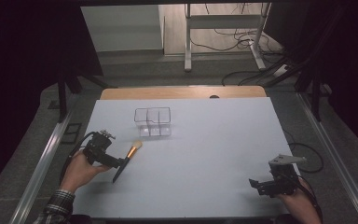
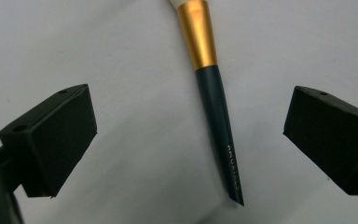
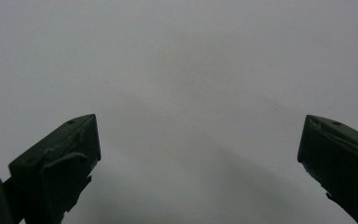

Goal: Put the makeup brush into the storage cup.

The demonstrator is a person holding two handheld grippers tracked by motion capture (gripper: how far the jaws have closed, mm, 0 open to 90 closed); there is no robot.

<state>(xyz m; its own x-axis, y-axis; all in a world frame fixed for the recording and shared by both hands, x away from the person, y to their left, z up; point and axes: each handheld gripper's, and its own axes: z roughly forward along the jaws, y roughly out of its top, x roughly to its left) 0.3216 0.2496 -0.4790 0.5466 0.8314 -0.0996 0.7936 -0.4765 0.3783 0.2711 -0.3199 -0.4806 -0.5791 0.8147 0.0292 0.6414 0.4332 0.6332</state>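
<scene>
**Left gripper positioned over brush handle; right gripper idle at near right**

The desk [image 1: 205,140] carries a white surface sheet. A makeup brush [image 1: 127,158] lies on it at the near left, with its pale bristle head pointing far-right and its dark handle pointing near-left. A gold ferrule joins head and handle.

The left gripper [image 1: 116,163] is held in the person's left hand [image 1: 79,170] at the near left of the desk, just beside the brush handle. In the left gripper view, the fingers [image 2: 51,140] are spread wide, one on each side of the brush [image 2: 216,112]. The handle lies between them without touching either finger. Lettering on the handle is too small to read.

The right gripper [image 1: 256,184] sits at the near right edge of the desk, well apart from the brush. In the right gripper view, its fingers [image 3: 60,158] are spread wide over bare white surface, with nothing between them.

A clear plastic organiser [image 1: 153,122] with several compartments stands toward the far centre of the desk, beyond the brush head and apart from it.
</scene>
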